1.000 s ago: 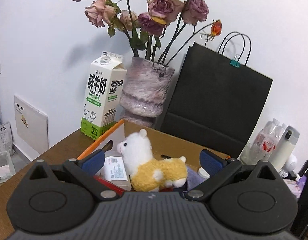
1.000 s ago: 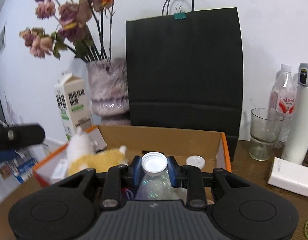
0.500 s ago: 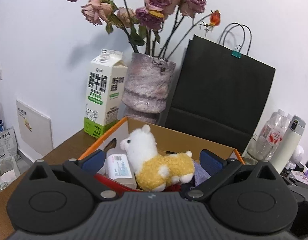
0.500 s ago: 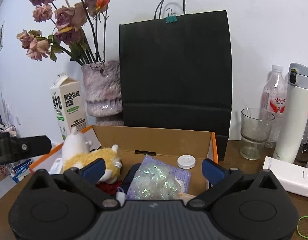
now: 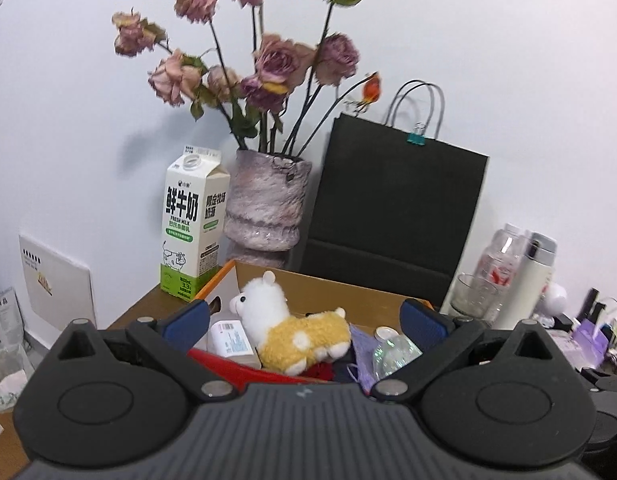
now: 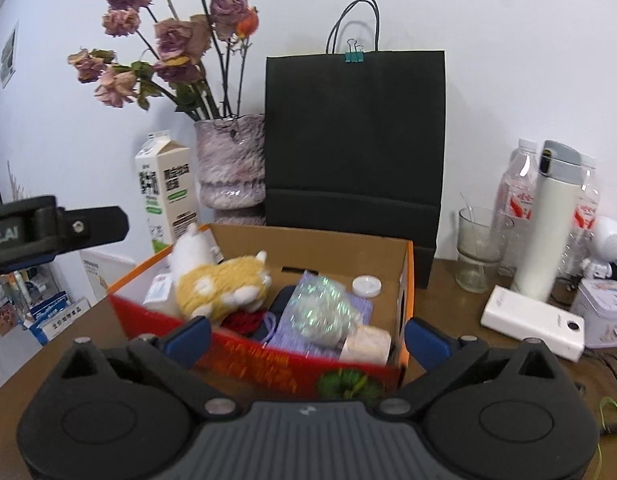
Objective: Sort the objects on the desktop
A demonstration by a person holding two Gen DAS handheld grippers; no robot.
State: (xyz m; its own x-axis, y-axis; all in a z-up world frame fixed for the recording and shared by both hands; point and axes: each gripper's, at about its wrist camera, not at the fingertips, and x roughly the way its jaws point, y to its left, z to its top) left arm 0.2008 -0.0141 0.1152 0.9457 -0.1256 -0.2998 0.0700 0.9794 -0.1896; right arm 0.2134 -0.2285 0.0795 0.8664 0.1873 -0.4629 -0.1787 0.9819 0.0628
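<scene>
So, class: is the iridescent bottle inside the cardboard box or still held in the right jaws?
Inside. The iridescent bottle lies on its side in the cardboard box; the right gripper stands open and empty.

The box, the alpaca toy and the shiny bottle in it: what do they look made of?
The box looks like corrugated cardboard: matte brown inside, printed red and orange outside. The alpaca toy looks like soft plush, with fuzzy white and yellow pile. The bottle seems thin clear plastic with an iridescent sheen, judging by its crinkled glints; a film wrap is possible.
</scene>
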